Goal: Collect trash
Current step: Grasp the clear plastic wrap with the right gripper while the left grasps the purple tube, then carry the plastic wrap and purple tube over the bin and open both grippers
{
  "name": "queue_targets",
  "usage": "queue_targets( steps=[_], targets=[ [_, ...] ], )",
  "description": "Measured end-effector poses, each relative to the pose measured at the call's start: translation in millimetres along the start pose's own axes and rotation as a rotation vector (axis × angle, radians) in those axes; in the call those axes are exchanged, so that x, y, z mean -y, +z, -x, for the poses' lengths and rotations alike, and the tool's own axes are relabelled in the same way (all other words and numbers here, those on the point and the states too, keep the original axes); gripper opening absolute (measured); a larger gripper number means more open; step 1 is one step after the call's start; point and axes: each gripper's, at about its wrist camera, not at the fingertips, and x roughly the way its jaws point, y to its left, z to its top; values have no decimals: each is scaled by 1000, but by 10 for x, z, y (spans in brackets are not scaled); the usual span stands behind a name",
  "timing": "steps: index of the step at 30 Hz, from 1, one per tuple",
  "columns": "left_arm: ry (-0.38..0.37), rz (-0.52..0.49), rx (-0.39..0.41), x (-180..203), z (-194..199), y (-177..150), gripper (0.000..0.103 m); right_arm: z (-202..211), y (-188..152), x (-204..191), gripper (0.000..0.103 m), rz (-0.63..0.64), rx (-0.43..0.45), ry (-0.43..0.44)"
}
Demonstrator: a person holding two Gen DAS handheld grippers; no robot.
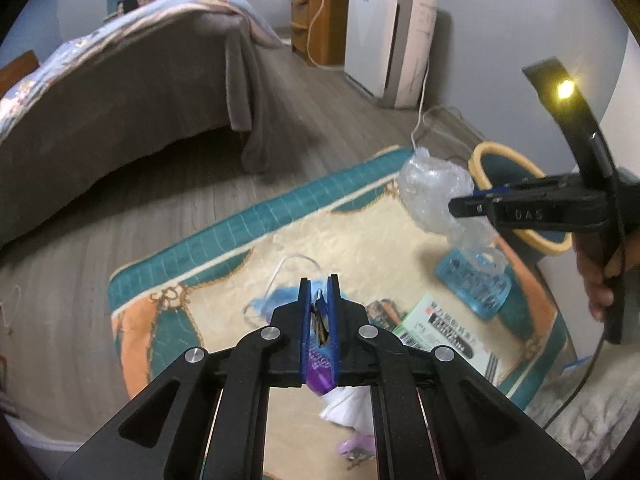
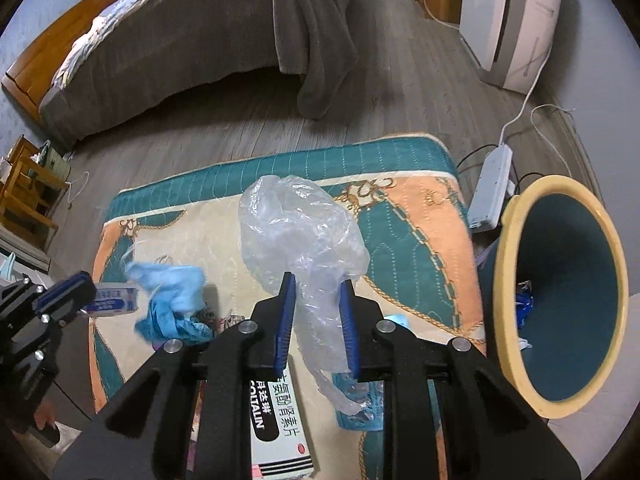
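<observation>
2 tools pinch trash: left tool point(image 1: 320, 304) a wrapper point(image 1: 320, 360), right tool point(image 2: 316, 320) a plastic bag point(image 2: 300, 232).

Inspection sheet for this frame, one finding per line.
Surface: patterned rug on wood floor.
Job's things: clear plastic bag; blue wrapper; bin with scraps inside.
Clutter: medicine box, blue face mask, blue tray.
Grippers: left gripper shut on blue wrapper; right gripper shut on clear plastic bag.
Cables: power strip with white cord.
Surroundings: bed, white appliance.
</observation>
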Motion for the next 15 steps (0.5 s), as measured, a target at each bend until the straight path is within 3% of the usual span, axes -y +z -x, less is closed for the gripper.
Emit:
queue_targets(
  steps=[4,15],
  targets=[
    [-17,37,44,-24,145,26,9,156,-46,30,21,-1,34,-16],
    [-14,6,82,195,359,70,9,678,-143,229,21,-15,135,-57]
  ],
)
